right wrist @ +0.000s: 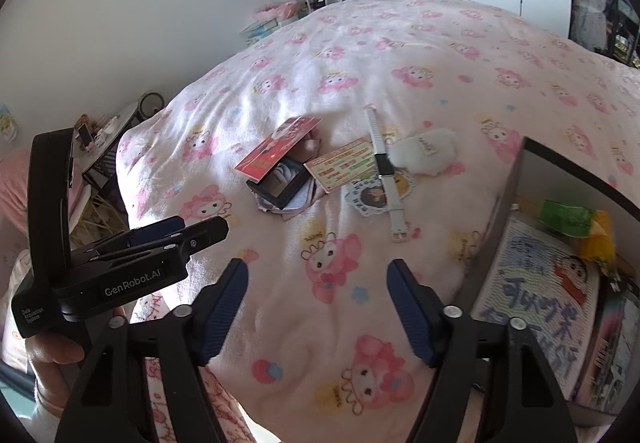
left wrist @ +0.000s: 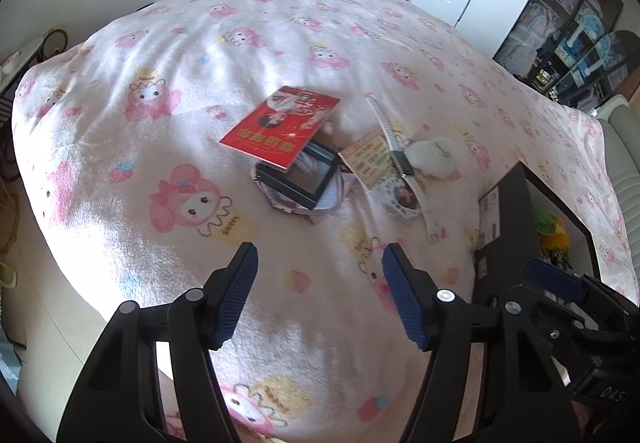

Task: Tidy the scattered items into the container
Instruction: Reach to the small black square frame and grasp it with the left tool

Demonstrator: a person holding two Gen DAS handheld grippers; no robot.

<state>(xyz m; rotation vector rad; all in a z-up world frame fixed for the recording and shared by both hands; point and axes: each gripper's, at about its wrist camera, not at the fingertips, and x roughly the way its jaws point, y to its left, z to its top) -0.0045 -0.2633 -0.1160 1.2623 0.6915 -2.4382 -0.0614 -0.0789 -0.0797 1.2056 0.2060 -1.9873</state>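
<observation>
1. The bed [left wrist: 120, 171], covered with a pink cartoon blanket, carries everything; the scattered items lie in one cluster near its middle.
2. The container [right wrist: 516, 179], a dark box, stands on the bed at the right. It already holds some things, among them a green and a yellow one.
3. The left tongs [left wrist: 318, 291] and the right tongs [right wrist: 318, 307] both hover above the blanket, released and with nothing between the pads.
4. The red booklet [left wrist: 280, 125] leans on a small black case [left wrist: 298, 177].
5. Beside them lie a printed card [right wrist: 344, 165], a white watch [right wrist: 384, 167] and a white fluffy pouch [right wrist: 424, 151], close together.
6. I judge that no item is picked yet: this is the approach step.
7. The next move calls for reaching forward to one item, probably the watch or pouch nearest the container, and closing on it.
</observation>
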